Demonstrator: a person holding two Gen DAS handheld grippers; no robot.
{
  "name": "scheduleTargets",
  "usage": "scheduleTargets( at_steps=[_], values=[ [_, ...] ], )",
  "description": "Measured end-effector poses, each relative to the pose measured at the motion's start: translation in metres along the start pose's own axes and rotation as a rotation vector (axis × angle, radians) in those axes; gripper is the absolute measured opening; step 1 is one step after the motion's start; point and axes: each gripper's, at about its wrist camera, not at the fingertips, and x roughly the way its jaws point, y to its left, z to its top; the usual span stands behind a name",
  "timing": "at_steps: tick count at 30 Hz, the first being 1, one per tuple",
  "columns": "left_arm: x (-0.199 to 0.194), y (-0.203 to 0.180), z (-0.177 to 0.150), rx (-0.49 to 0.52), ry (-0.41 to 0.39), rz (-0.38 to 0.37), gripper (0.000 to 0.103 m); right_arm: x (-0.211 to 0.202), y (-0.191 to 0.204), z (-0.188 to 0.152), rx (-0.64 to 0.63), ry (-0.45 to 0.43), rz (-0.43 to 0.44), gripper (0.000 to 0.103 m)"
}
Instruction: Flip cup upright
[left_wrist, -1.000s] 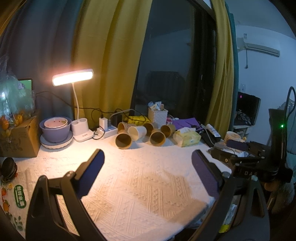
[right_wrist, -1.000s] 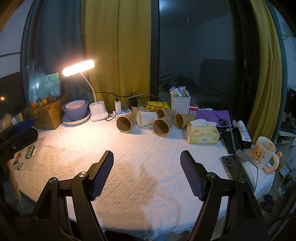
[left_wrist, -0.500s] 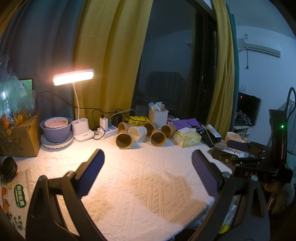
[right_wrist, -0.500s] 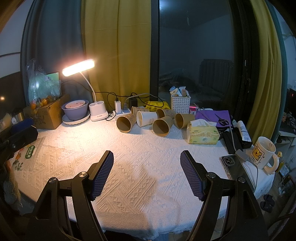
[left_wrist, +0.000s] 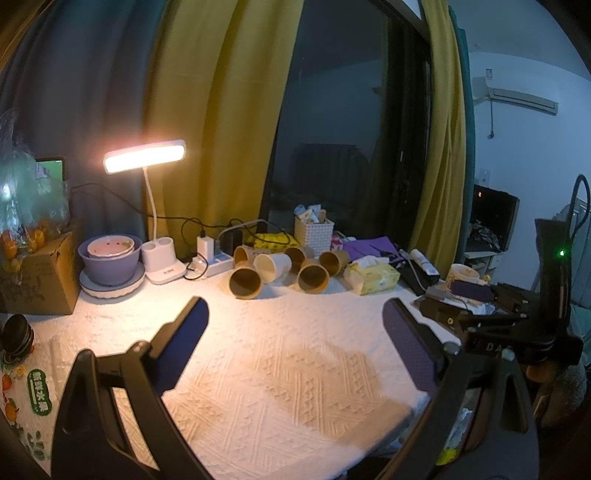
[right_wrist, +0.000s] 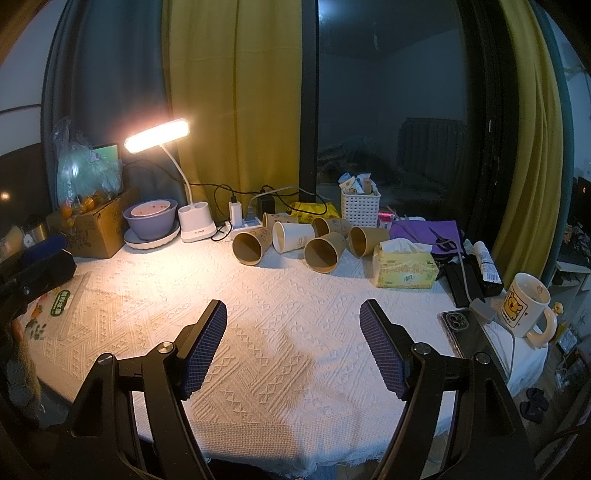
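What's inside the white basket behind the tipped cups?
The white basket holds small packets sticking up above its rim. Its lower contents are hidden by the wall and by the cups in front.

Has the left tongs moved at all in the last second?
No. In the left wrist view the lamp and the fallen cups sit at the same spots relative to the open left tongs as before, so it is hovering in place.

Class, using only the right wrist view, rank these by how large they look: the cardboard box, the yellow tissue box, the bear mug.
1. cardboard box
2. yellow tissue box
3. bear mug

The tissue box and mug look close in size; the mug sits nearer the camera, so that order is unsure.
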Motion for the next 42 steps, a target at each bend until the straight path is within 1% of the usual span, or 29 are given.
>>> scheduleTargets(
  at_steps=[12,17,19,22,27,31,39,42],
  values=[
    [0.002,0.000,-0.002,0.004,0.013,-0.015,0.096,0.004,0.002,0.000,-0.003,0.009,-0.008,0.078],
    [0.020,-0.001,-0.005,0.015,0.037,-0.044,0.096,0.016,-0.005,-0.001,-0.017,0.027,-0.018,0.078],
    [0.035,0.000,-0.006,0.012,0.068,-0.056,0.096,0.022,-0.009,0.000,-0.018,0.036,-0.026,0.078],
    [0.059,0.004,-0.007,0.022,0.109,-0.053,0.096,0.040,-0.020,0.000,-0.006,0.059,-0.045,0.078],
    [0.100,0.006,-0.007,0.033,0.175,-0.049,0.096,0.073,-0.044,-0.002,0.037,0.102,-0.076,0.078],
    [0.136,0.005,-0.006,0.030,0.231,-0.062,0.096,0.098,-0.063,-0.001,0.064,0.128,-0.088,0.078],
    [0.211,-0.005,-0.001,0.052,0.312,-0.069,0.096,0.150,-0.103,0.009,0.096,0.164,-0.100,0.078],
    [0.236,-0.010,0.004,0.068,0.329,-0.075,0.096,0.169,-0.115,0.012,0.102,0.174,-0.105,0.078]
  ],
)
